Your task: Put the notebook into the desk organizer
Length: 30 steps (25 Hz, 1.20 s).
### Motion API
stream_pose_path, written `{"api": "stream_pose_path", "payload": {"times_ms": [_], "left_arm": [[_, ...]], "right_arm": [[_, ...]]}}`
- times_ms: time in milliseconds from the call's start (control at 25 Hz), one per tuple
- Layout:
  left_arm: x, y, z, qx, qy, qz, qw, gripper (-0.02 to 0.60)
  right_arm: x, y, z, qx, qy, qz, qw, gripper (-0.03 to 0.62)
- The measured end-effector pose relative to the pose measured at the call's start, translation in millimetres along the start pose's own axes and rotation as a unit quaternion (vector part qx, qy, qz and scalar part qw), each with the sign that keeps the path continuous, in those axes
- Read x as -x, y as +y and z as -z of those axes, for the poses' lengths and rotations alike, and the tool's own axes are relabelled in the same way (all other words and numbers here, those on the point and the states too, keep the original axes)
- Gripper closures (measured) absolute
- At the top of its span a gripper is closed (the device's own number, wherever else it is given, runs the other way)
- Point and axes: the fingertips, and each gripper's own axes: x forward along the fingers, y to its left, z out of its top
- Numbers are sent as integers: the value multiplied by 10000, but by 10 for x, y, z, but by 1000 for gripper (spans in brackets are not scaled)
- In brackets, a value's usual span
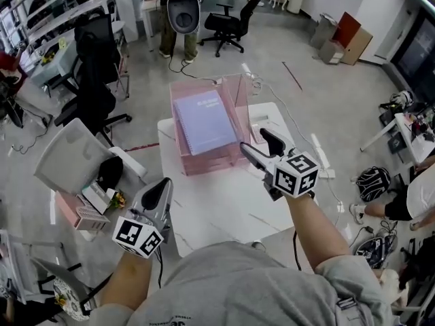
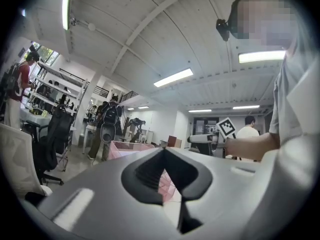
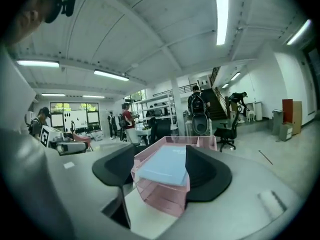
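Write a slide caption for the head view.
Lilac notebook lies in pink mesh desk organizer; open right gripper near it.

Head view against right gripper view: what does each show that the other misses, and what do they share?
Head view only: the marker cube on the right gripper, and the white chair beside the table. Right gripper view only: the ceiling lights. Both: the notebook lying on the top tray of the pink desk organizer, on the white table.
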Motion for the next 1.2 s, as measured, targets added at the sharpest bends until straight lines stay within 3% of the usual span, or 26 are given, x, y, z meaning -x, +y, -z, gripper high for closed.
{"api": "stream_pose_path", "payload": {"times_ms": [320, 480, 680, 1200], "left_arm": [[-474, -851, 20, -32, -244, -587, 9980, 526], [-591, -1305, 121, 14, -228, -833, 9963, 526], [-615, -1650, 226, 33, -127, -946, 9954, 526], [-305, -1556, 113, -96, -105, -494, 9987, 526]], "right_arm": [[831, -513, -63, 50, -348, -918, 9952, 484], [1210, -660, 25, 37, -269, -1362, 9903, 587], [1554, -724, 216, -68, -157, -1767, 9841, 592], [1597, -295, 323, 28, -214, -1502, 9884, 592]]}}
